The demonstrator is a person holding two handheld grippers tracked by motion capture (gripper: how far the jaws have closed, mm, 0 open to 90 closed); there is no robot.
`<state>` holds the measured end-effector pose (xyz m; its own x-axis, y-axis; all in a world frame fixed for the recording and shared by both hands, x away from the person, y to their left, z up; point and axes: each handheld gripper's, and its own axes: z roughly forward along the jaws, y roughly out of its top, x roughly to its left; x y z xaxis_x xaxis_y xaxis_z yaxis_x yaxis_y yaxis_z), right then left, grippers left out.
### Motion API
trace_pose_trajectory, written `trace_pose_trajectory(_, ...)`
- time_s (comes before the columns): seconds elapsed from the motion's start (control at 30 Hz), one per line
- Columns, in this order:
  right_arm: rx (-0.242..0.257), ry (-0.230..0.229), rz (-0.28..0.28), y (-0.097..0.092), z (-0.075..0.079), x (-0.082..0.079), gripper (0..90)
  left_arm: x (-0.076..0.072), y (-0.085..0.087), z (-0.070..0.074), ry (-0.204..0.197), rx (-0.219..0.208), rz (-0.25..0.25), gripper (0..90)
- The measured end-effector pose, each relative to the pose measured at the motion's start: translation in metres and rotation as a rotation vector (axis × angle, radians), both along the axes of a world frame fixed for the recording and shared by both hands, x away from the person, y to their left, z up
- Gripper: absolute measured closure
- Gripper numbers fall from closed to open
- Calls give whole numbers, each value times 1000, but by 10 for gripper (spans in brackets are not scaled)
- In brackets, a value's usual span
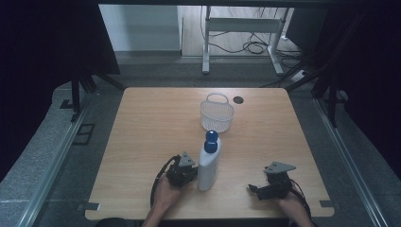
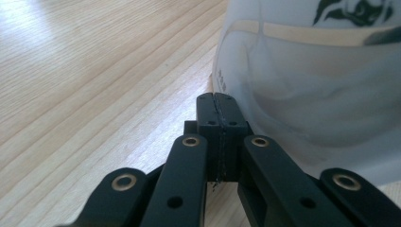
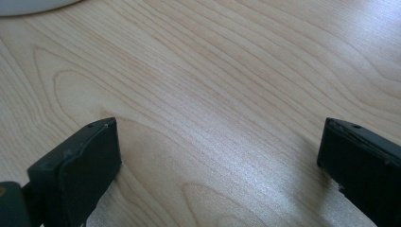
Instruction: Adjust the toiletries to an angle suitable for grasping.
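Two claws idling: left claw (image 1: 185,171) is sitting pinched closed, empty, beside the upright bottle (image 1: 208,163); right claw (image 1: 263,190) is gaping wide w/ nothing. Bottle is standing mid-tabletop (image 1: 142,142), basket (image 1: 216,115) behind it — work's barely begun, I'd say.

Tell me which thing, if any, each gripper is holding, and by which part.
Nothing is held. The left gripper is shut on itself, beside the base of the white bottle. The right gripper is open above the bare wooden table.
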<state>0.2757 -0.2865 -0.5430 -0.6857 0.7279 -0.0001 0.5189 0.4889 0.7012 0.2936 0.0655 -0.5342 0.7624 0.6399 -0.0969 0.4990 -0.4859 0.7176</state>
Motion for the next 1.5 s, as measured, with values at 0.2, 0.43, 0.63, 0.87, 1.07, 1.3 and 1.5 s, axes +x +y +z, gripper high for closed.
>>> trace_pose_trajectory(0.2, 0, 0, 0, 0, 0, 0, 0, -3, -2, 0, 1, 4, -1, 891)
trace_pose_trajectory(0.43, 0, 0, 0, 0, 0, 0, 0, -10, -2, 1, 12, 2, 2, 891)
trace_pose_trajectory(0.63, 0, 0, 0, 0, 0, 0, 0, -20, -4, 1, 18, 25, -16, 891)
trace_pose_trajectory(0.87, -1, 0, 0, 0, 0, 0, 0, -30, -8, 3, 23, 27, -33, 891)
trace_pose_trajectory(1.07, -1, 0, 0, 0, 0, 0, 0, -34, -12, 3, 26, 24, -51, 891)
trace_pose_trajectory(1.3, -1, 0, 0, 0, 0, 0, 0, -38, -17, 4, 27, 18, -72, 891)
trace_pose_trajectory(1.5, -1, 0, 1, 0, 0, 0, 0, -41, -22, 5, 26, 14, -91, 891)
